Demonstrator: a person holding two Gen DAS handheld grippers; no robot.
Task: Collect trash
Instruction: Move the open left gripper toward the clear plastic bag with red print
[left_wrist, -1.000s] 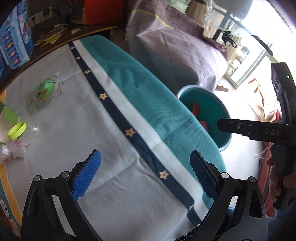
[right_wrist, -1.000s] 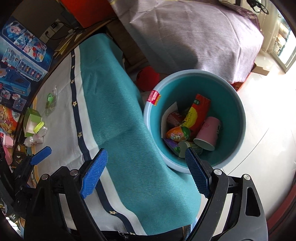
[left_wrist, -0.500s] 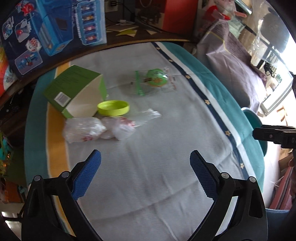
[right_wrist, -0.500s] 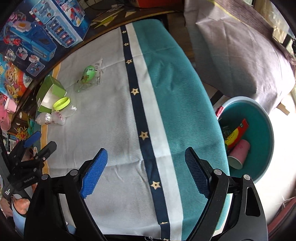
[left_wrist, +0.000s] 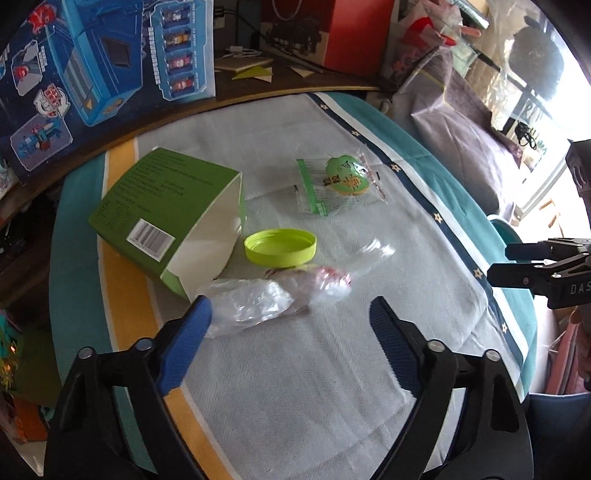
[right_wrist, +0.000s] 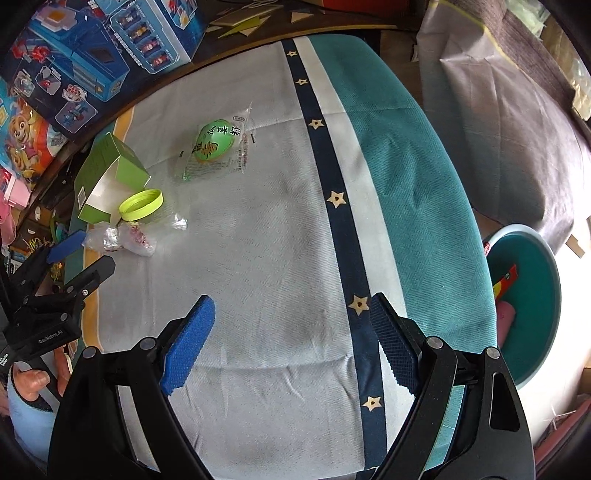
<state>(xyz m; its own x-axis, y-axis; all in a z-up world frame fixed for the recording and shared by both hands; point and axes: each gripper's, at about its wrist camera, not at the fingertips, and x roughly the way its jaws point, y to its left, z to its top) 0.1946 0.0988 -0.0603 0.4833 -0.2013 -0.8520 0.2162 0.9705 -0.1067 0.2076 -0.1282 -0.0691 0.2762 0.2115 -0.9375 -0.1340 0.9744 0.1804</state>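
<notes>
Closing now around the plastic wrapper (left_wrist: 273, 301), the left claw (left_wrist: 290, 325) has left the bin behind

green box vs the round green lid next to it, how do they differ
The green box is a darker green carton lying on its side, open end showing a white inside, with a barcode label. The round green lid is brighter lime plastic, low, flat and round, lying rim up. The box is clearly the bigger of the two. Both rest on the tablecloth, close together.
</notes>
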